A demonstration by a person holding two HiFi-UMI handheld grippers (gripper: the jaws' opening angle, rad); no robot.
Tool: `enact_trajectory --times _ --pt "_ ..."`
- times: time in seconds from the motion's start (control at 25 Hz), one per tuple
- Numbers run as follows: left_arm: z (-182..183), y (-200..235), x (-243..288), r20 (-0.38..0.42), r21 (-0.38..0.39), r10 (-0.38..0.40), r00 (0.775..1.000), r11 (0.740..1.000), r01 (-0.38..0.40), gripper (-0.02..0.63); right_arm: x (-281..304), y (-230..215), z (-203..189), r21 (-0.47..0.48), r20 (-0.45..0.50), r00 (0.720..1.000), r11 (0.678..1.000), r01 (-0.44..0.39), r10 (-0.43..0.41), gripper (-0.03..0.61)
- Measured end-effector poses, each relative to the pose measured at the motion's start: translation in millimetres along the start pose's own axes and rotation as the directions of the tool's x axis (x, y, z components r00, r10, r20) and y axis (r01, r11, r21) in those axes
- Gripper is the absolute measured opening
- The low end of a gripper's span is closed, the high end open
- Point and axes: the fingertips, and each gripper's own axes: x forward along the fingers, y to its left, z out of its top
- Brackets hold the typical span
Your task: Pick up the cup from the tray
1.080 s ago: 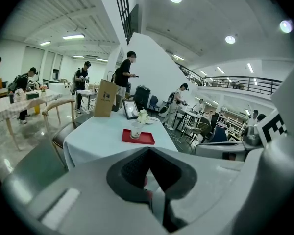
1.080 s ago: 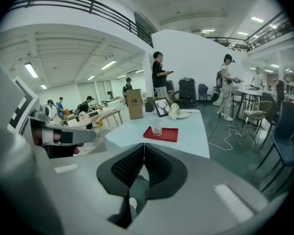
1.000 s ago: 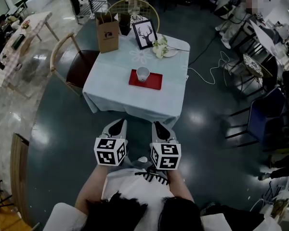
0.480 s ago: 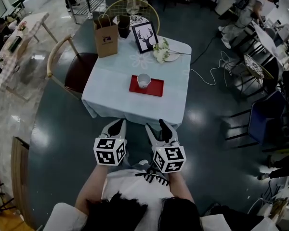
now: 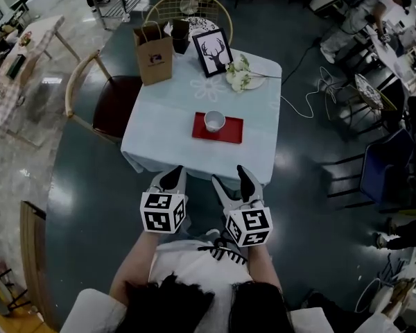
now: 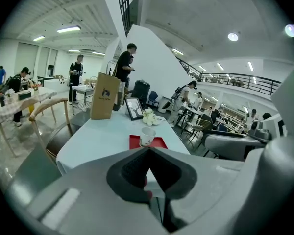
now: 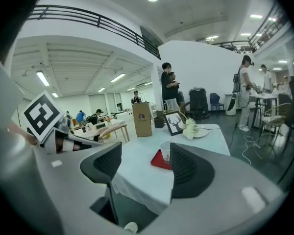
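Observation:
A white cup stands upright on a red tray in the middle of a table covered in pale blue cloth. Both grippers hover side by side just short of the table's near edge, apart from the cup. My left gripper is shut, its pads meeting with nothing between them. In its own view the left gripper points at the cup on the tray. My right gripper is open and empty. Between the jaws of the right gripper show the cup, partly hidden by one jaw, and the tray.
At the table's far side stand a brown paper bag, a framed deer picture and white flowers on a plate. Wooden chairs sit at the left and back. A cable lies on the floor to the right.
The table has come nearer and both grippers now reach almost to its front edge. The right gripper's jaws have spread apart; the left stays shut.

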Motion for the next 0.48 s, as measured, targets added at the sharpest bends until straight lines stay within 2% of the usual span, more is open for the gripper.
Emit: enact_trajectory --times 0.08,0.24,0.48 --pt "4 9 4 -0.010 0.018 -0.010 1.000 1.000 0.010 0.000 7 -3 3 -0.025 0.001 1.000 0.999 0.030 -0.030 0.324" --pt "14 27 12 -0.021 0.040 -0.030 0.999 0.999 0.031 0.000 21 -10 10 0.025 0.023 0.997 0.997 0.078 -0.079 0.330" --pt "29 49 24 -0.030 0.059 -0.063 0.998 0.996 0.065 0.000 34 -14 19 0.021 0.021 0.989 0.989 0.149 -0.150 0.340"
